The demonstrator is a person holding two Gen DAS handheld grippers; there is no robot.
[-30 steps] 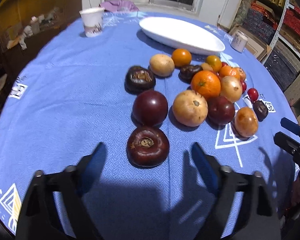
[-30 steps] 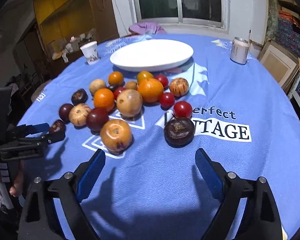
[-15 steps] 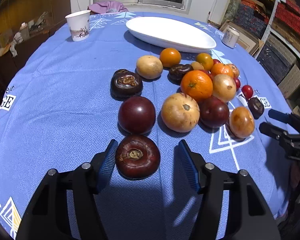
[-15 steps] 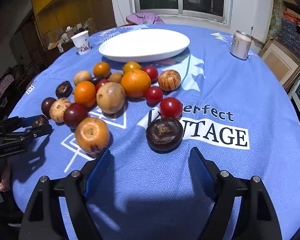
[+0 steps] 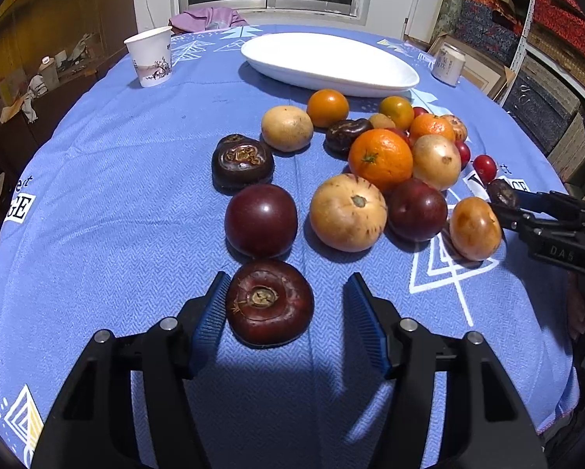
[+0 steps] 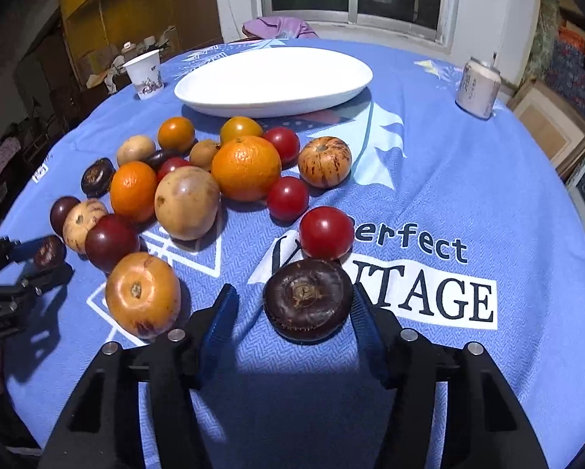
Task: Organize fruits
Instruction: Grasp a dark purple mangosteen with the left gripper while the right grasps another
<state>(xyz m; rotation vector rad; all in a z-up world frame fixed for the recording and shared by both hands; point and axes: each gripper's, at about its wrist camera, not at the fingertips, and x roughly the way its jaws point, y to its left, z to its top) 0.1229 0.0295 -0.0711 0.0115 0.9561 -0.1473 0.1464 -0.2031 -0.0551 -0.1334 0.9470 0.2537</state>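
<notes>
Covering the round table (image 5: 97,203) is a blue cloth, with 1 white oval platter (image 6: 273,78) lying bare at the far side, likely the place the fruit is meant to go. The fruit pile (image 6: 198,179) sits loose on the cloth between platter and grippers, oranges, tan and dark red pieces touching one another. The left gripper (image 5: 286,312) straddles the nearest dark brown fruit (image 5: 270,303), which rests on the cloth; its left pad touches the skin while the right pad stands clear, so nothing is clamped yet. The right gripper (image 6: 292,306) has just been closing around a second dark fruit (image 6: 307,299) beside a red tomato (image 6: 325,232); the right pad sits against it, the left pad apart. Both picked outliers, probably because neighbours would block the pads.
</notes>
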